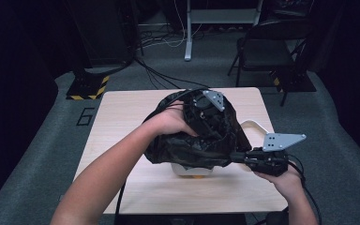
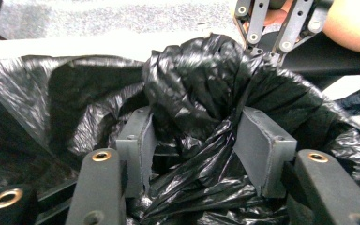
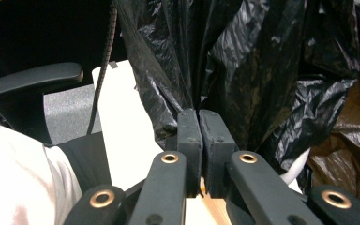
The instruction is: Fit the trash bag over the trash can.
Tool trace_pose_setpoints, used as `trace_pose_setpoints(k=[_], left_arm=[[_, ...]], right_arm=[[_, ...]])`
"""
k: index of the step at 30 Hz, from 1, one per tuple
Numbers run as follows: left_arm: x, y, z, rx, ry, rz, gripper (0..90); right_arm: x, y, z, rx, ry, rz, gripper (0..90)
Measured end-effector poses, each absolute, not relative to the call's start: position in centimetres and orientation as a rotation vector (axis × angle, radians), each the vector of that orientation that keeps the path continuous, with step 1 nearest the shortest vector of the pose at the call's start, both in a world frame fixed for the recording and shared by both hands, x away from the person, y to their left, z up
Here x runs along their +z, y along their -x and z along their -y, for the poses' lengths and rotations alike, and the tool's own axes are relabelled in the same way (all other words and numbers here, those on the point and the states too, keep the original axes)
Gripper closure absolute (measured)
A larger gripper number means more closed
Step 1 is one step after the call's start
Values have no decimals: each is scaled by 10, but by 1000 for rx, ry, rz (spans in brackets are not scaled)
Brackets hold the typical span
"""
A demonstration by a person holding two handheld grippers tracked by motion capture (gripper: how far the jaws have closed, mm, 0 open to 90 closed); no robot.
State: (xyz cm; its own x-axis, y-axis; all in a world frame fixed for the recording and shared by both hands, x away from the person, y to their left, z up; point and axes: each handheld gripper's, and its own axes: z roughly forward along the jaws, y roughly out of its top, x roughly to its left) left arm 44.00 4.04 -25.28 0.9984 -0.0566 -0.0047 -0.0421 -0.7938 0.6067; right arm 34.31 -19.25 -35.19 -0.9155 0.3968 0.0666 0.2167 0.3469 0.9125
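Step in hand, as I read it: fitting the black bin bag (image 1: 197, 140) over the white bin (image 1: 193, 169) that sits mid-worktop (image 1: 122, 117).

L to R: left gripper (image 1: 205, 108) is pushed down into the bag's mouth from the far side. In the left gripper view its pads (image 2: 138, 145) stand half spread w/ a twisted bunch of plastic between them; whether they press on it I can't tell (looks loose).

Right gripper (image 1: 238, 157) sits at the bag's near-right edge, jaws pressed together, pinching a fold of film.

Next move prob. calls for the right one to keep its pinch & pull the rim outward while the left spreads the mouth wider, then both draw the film down over the bin's rim w/o tearing it.
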Motion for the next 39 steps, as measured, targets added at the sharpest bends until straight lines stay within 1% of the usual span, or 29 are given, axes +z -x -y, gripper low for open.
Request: trace_pose_setpoints(k=[3,5,11,15,18,28,31,34,39], left_arm=[[-260,-441,-35,-8,-2569,84,521],[-265,-442,-32,-18,-2599,70,523],[-279,-450,-29,-31,-2659,33,494],[-283,-454,-25,-13,-2681,27,465],[-286,-456,-24,-30,-2697,14,461],[-296,-460,-21,-73,-2745,-34,451],[-298,-461,-22,-89,-2769,-48,436],[-298,-460,-22,-85,-2777,-49,434],[-288,-456,-22,-18,-2789,-18,445]], right_arm=[[-352,-343,193,1611,-561,-2434,871],[-351,-343,193,1613,-568,-2436,872],[-351,-342,192,1613,-572,-2436,875],[-351,-343,193,1613,-570,-2436,882],[-352,-343,193,1604,-560,-2439,895],[-354,-343,190,1565,-562,-2459,895],[-352,-343,192,1597,-567,-2428,819],[-348,-341,194,1619,-574,-2401,775],[-341,-339,195,1636,-571,-2376,717]])
